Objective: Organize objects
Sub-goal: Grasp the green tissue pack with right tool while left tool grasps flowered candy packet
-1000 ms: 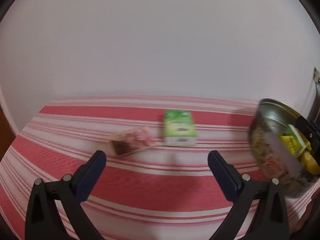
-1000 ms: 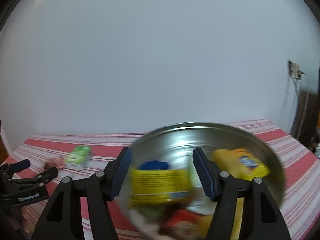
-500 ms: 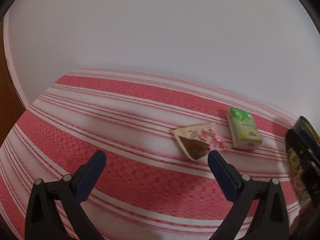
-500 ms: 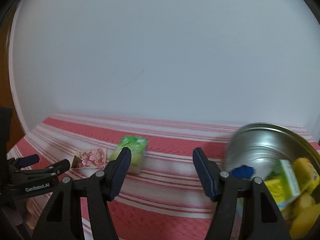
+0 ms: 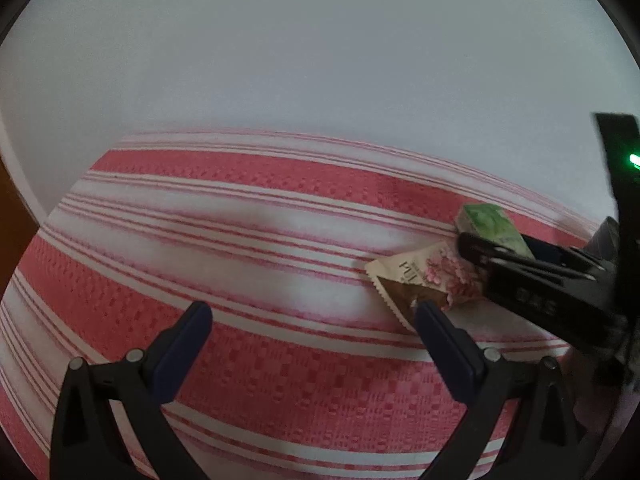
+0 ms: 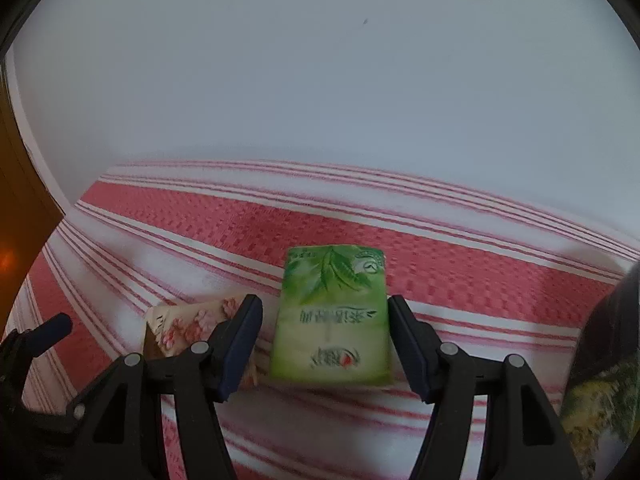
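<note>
In the right wrist view, the right gripper stands spread wide, its 2 dark blue padded fingers on either side of a flat green packet printed with leaves. The packet lies on the red and white striped woven tablecloth, its near end between the 2 fingertips and its far end reaching past them; a narrow gap shows on each side, so neither pad touches it. Just left of the packet, partly hidden behind the left finger of this gripper, lies a cream sachet with pink flowers and a brown corner. At the right edge of this view a dark round container with a mottled yellow-green side shows in part. Beyond the cloth rises a plain pale wall.

In the left wrist view, the left gripper is also spread apart and holds nothing; bare striped cloth lies between its fingers. The sachet lies just beyond the tip of its right finger, with the green packet farther back and to the right. The right gripper's black frame reaches in from the right edge, crossing over the near end of the packet and the flowered end of the sachet.
</note>
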The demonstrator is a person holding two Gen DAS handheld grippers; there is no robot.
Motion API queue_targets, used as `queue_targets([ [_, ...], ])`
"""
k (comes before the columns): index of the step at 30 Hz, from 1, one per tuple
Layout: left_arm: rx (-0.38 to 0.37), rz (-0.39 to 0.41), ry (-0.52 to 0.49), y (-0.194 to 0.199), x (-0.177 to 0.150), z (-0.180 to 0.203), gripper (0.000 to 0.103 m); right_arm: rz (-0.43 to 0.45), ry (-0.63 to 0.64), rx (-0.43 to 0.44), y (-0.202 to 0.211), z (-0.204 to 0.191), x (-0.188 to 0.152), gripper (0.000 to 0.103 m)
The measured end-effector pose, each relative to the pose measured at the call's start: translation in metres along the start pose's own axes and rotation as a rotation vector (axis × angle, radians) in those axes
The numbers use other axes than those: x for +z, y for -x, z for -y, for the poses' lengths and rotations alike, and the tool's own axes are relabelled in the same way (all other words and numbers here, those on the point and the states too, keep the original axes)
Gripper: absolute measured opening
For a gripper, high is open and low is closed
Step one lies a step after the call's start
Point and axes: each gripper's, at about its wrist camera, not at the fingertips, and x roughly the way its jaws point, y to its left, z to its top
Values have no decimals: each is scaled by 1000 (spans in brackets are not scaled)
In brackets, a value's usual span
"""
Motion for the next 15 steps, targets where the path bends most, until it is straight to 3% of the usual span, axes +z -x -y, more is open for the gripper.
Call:
queue_targets([
  [3,-18,-11,-28,-2,1,5,103,-8,-8,9,-4,5,-2,66],
  [5,-39,-31,-41,-6,2,8,103,-1,-6,-2,-4,8,-3,55],
  [9,-50,-44,-52,-8,3,9,103,17,-19,29,-2,19,-5,55],
  [15,-103,30,-96,6,3,21,103,111,43,-23,30,31,-20,55],
])
